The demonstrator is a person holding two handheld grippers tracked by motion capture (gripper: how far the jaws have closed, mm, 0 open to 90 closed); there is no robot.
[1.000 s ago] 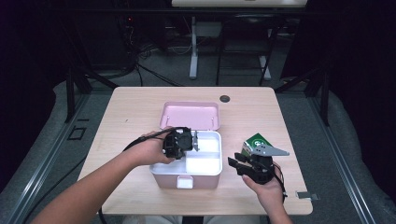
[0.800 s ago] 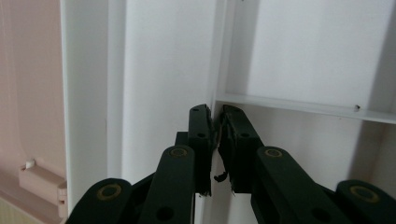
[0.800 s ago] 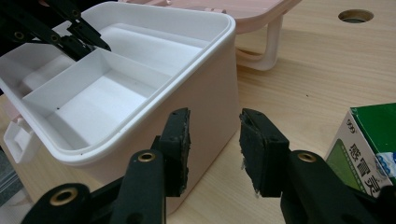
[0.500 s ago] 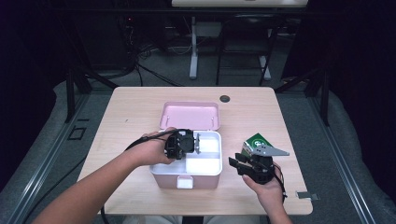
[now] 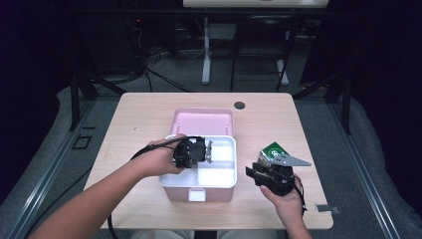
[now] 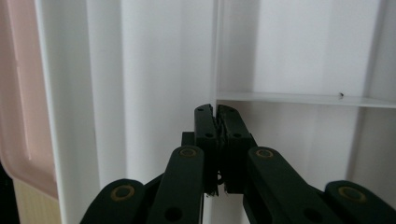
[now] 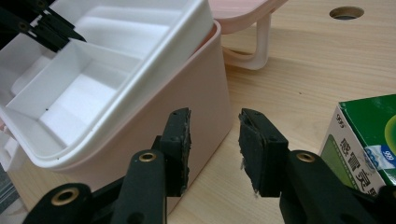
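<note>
High view looks down; tool views (close) share the white tray (image 7: pixel 93 93).

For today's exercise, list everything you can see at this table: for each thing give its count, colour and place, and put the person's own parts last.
Table: one, light wood, centre of the high view.
Storage box: one, pink, middle of the table, lid open.
Lid: one, pink, lying back behind the box.
Tray: one, white, divided into compartments, seated in the box.
Carton: one, green and white, on the table to the right of the box.
Cable hole: one, dark, far edge of the table.
Left gripper: one, black, over the tray, jaws closed around the tray's upright divider.
Right gripper: one, black, beside the box's right wall, jaws apart, nothing between them.
Hands: two, one on each gripper.
</note>
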